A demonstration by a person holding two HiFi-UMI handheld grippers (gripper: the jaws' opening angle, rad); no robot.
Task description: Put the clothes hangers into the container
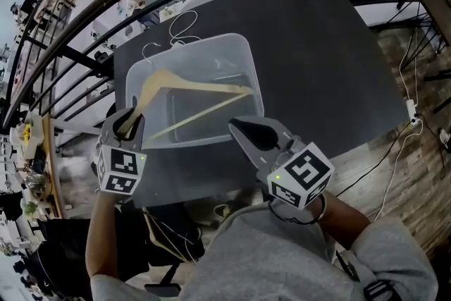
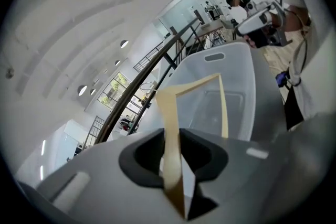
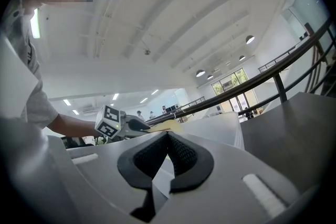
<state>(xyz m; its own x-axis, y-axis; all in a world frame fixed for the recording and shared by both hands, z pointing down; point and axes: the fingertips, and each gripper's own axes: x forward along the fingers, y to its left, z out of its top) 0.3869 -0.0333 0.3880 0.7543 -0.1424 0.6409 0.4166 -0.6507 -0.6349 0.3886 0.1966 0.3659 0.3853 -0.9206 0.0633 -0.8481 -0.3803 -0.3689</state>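
A wooden clothes hanger (image 1: 197, 86) lies slanted across the clear plastic container (image 1: 211, 41), its metal hook (image 1: 149, 48) over the back left rim. My left gripper (image 1: 129, 122) is shut on the hanger's near left arm at the container's front left corner. In the left gripper view the pale wood strip (image 2: 170, 113) runs up between the jaws of that gripper (image 2: 172, 136) toward the container (image 2: 236, 55). My right gripper (image 1: 239, 127) hovers by the container's front right edge, shut and holding nothing; its tips (image 3: 168, 136) meet.
The container stands on a dark table (image 1: 317, 67). A thin wire hanger (image 1: 177, 28) lies on the table behind the container. More wooden hangers (image 1: 162, 236) lie low by the person's lap. Black railings (image 1: 84, 56) run along the table's far and left sides.
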